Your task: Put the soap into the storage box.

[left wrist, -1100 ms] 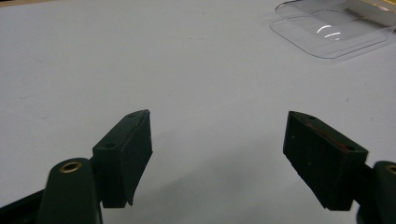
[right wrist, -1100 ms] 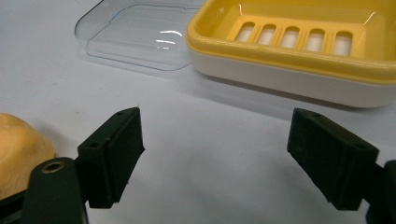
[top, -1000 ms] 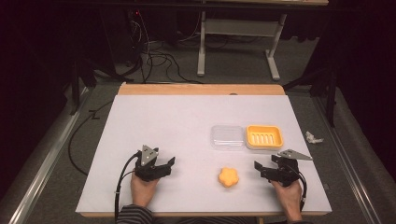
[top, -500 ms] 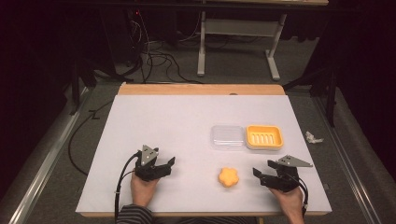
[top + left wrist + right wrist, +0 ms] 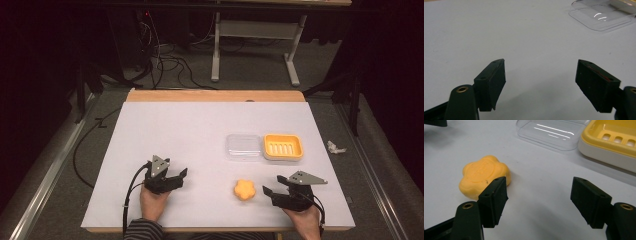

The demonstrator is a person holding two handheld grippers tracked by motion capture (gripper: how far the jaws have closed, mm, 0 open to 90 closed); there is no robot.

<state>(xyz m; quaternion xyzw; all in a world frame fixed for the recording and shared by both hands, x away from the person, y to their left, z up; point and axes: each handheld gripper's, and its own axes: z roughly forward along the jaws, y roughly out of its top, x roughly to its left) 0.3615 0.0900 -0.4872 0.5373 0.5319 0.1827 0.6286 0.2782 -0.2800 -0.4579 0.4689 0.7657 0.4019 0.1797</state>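
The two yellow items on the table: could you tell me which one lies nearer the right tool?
The flower-shaped soap, lying loose just left of the right tool; the yellow soap dish sits farther back beside the clear lid.

Left claw and right claw both gape, empty.

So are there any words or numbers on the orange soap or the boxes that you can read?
None can be read.
Soap: a raised stamp on top, too blurred to tell if it holds letters.
Clear lid: plain, just glare.
Yellow soap dish: plain, no label in sight.
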